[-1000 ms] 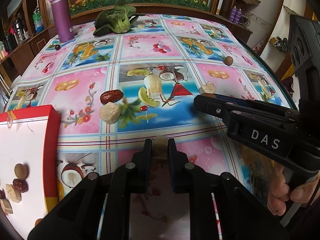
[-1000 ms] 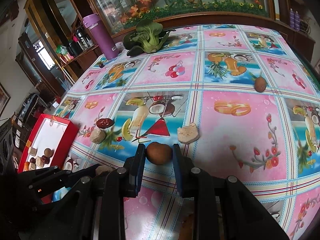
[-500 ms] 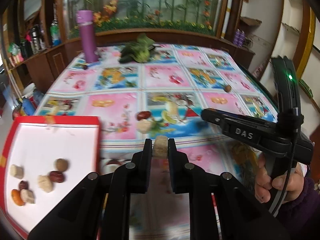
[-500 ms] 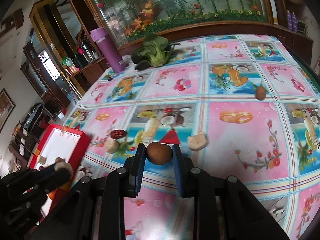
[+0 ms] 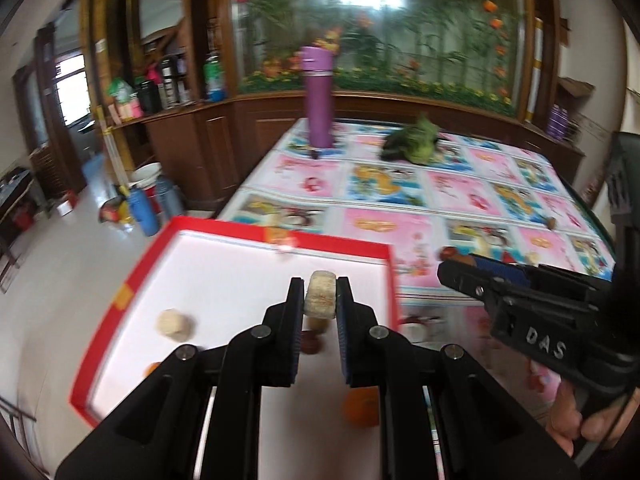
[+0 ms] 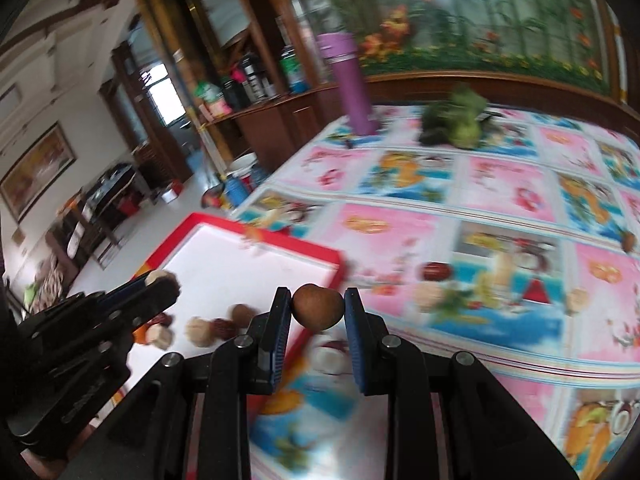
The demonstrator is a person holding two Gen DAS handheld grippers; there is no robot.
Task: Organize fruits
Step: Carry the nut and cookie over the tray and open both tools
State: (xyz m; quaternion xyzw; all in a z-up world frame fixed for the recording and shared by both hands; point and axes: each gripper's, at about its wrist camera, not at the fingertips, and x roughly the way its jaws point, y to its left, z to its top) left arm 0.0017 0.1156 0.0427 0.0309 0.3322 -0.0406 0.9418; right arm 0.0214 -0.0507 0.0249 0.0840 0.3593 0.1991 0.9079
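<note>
My left gripper (image 5: pixel 319 297) is shut on a pale beige chunk (image 5: pixel 319 294) and hangs over the red-rimmed white tray (image 5: pixel 248 240). Several small pieces lie in the tray, among them a pale chunk (image 5: pixel 173 322) and an orange one (image 5: pixel 362 410). My right gripper (image 6: pixel 318 307) is shut on a round brown fruit (image 6: pixel 318 306) above the tray's (image 6: pixel 224 232) right corner. Still on the tablecloth are a dark red date (image 6: pixel 437 270), two pale chunks (image 6: pixel 429 296) (image 6: pixel 577 299) and a brown fruit (image 6: pixel 629 240).
A purple flask (image 5: pixel 318 96) and a green leafy vegetable (image 5: pixel 416 145) stand at the table's far end. The tray sits at the table's left corner, with the floor, bottles and a bucket (image 5: pixel 146 178) beyond it. A hand (image 5: pixel 576 428) holds the right gripper's body.
Both grippers have swung left with their pieces, from above the tablecloth to over the tray. The view is blurred with motion.
</note>
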